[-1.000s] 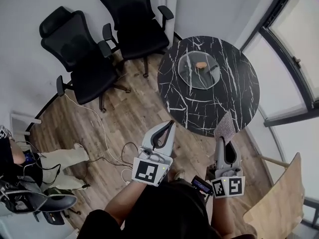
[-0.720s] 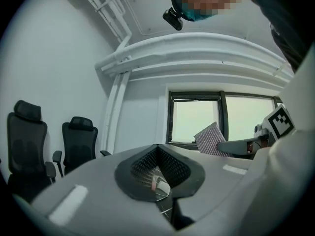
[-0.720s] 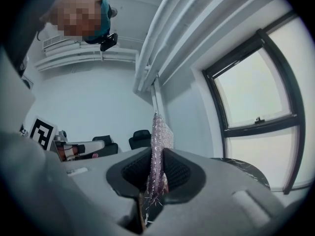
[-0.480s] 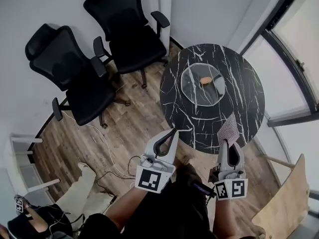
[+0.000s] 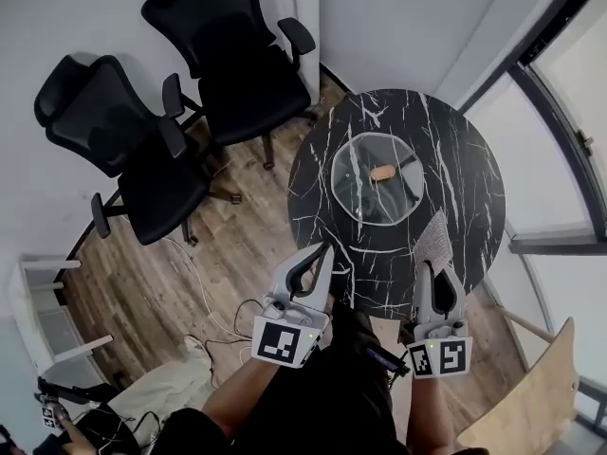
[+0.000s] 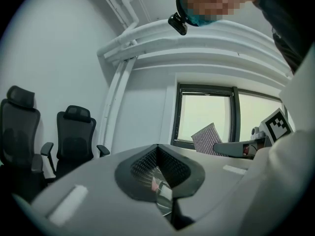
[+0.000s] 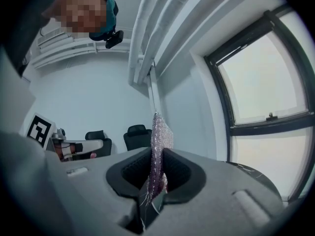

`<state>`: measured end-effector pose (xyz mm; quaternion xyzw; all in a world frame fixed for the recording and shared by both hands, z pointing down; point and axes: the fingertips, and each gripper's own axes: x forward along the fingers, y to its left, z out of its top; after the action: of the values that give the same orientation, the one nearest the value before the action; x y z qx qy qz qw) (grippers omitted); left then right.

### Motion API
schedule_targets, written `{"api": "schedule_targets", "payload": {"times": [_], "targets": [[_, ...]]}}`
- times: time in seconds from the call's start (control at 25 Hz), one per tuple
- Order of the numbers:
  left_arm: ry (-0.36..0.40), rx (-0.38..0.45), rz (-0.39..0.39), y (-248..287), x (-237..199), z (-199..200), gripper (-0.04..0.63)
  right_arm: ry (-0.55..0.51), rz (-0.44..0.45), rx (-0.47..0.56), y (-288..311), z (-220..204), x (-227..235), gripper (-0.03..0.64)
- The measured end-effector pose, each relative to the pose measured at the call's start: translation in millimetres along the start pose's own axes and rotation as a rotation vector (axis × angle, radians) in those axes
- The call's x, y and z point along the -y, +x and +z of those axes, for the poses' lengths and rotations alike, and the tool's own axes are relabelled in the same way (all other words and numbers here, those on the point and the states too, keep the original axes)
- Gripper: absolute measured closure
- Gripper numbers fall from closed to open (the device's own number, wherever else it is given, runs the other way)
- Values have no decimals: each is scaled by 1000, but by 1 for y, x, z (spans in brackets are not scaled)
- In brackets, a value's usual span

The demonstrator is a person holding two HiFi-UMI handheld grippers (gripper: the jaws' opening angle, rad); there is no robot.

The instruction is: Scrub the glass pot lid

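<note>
The glass pot lid (image 5: 375, 180), with a brown knob (image 5: 383, 172), lies flat in the middle of a round black marble table (image 5: 465, 159). My left gripper (image 5: 322, 252) hovers at the table's near edge with its jaws shut and nothing seen between them; in the left gripper view the left gripper (image 6: 158, 154) points level across the room. My right gripper (image 5: 432, 271) is shut on a silvery mesh scrub cloth (image 5: 435, 239) that stands upright over the table's near rim. The scrub cloth (image 7: 160, 136) sticks up from the right gripper (image 7: 155, 168). Both grippers are short of the lid.
Two black office chairs (image 5: 237, 64) (image 5: 123, 150) stand left of the table on the wooden floor, where cables (image 5: 204, 282) trail. Large windows (image 5: 579, 112) run along the right. A light wooden panel (image 5: 541, 387) is at the bottom right, a white shelf (image 5: 38, 320) at the far left.
The table and lid have come closer to both grippers, whose tips now reach its near edge. The right gripper keeps hold of the scrub cloth. The person at the left has slipped out of view.
</note>
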<state>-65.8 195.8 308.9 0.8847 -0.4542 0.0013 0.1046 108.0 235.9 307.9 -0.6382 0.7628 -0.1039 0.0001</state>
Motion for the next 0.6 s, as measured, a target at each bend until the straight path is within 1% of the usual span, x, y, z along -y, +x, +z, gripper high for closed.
{"api": "schedule_targets", "payload": {"times": [0.16,0.28,0.44,0.6], "targets": [[-7,44,46,43,1,10,594,-12,23,3,29,9,38,554],[-16,36,73,68,2,8,594,-42,40,1,47,12,64,554],[10,38,96,92,4,7,594,-73,73,-14,71,7,92,554],[2,27,102,113,2,-2,594,-76,70,-42,91,-5,112,554]]}}
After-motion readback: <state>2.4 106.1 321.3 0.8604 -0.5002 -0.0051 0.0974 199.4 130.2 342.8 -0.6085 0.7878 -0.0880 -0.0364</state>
